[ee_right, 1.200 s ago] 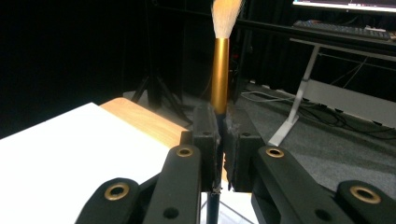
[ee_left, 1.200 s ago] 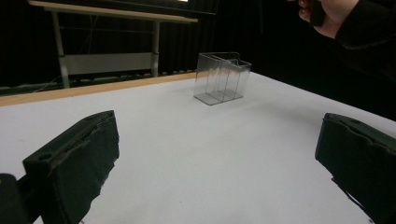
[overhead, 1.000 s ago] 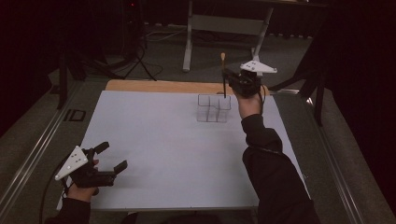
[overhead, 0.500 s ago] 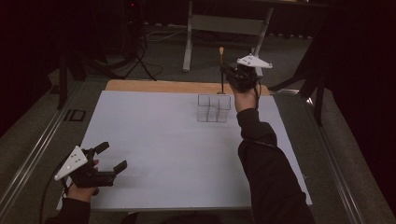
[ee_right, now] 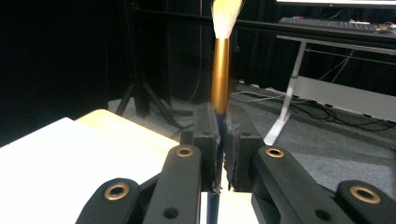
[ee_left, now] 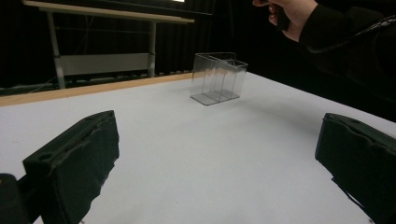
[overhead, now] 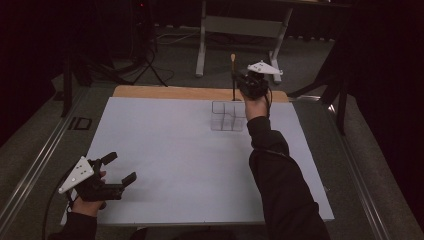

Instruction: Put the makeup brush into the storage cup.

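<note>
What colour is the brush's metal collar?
Gold, on the brush the right hand-held gripper holds; right gripper view.

A white table (overhead: 165, 150) bears 1 clear plastic organizer (overhead: 228, 116) near its far edge.

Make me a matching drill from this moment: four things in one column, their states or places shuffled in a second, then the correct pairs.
Things:
1. left tongs
2. right tongs
3. brush
4. clear organizer

States or places:
A. stands on the white table, toward its far edge
B. held upright, bristles at the top
C. open, low at the near left corner
D. shut on a thin handle

Pairs: 1-C, 2-D, 3-B, 4-A
</note>
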Demonstrator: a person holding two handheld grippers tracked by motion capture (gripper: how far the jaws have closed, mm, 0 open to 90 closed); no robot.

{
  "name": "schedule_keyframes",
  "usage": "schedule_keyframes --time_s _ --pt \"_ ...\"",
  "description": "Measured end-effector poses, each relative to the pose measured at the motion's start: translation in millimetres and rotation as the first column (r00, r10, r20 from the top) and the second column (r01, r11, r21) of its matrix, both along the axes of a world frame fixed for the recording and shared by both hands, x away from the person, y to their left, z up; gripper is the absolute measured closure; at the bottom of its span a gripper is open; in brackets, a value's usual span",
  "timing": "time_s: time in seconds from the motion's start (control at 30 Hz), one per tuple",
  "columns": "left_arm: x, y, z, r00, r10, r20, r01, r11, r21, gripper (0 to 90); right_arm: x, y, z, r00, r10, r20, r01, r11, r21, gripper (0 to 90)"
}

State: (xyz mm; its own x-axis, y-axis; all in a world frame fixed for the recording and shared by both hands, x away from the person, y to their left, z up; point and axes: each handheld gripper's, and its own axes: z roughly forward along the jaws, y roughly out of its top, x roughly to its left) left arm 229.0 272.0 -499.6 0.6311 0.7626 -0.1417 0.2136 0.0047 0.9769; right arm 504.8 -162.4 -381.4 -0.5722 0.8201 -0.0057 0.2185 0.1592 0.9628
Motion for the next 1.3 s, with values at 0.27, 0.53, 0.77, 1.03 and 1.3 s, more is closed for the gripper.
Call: schedule_keyframes --time_s 0.27,0.53,0.77,1.03,1.3 --pt "-0.3 0.4 -0.1 1.0000 0.000 0.000 -0.001 1.0000 -0.003 0.0 6.1 2.4 -13.1 0.9992 -0.018 -0.036 0.018 1.000 -0.008 84.0" --pt "-0.3 0.2 -0.1 1.0000 -0.002 -0.001 0.002 1.0000 -0.001 0.0 9.0 5.3 -24.5 0.9969 -0.035 -0.071 0.035 0.999 -0.003 84.0" --pt "-0.4 0.0 -0.1 1.0000 -0.003 0.000 0.003 1.0000 -0.003 0.0 11.3 4.4 -36.2 0.9936 -0.053 -0.099 0.053 0.999 -0.010 84.0" --pt "-0.6 0.1 0.2 1.0000 -0.002 0.001 0.002 1.0000 -0.004 0.0 10.6 5.1 -49.6 0.9903 -0.058 -0.126 0.058 0.998 -0.006 83.9" --pt "-0.6 0.1 0.3 1.0000 -0.003 0.001 0.003 1.0000 -0.005 0.0 10.1 5.7 -59.7 0.9853 -0.068 -0.157 0.066 0.998 -0.014 83.9"
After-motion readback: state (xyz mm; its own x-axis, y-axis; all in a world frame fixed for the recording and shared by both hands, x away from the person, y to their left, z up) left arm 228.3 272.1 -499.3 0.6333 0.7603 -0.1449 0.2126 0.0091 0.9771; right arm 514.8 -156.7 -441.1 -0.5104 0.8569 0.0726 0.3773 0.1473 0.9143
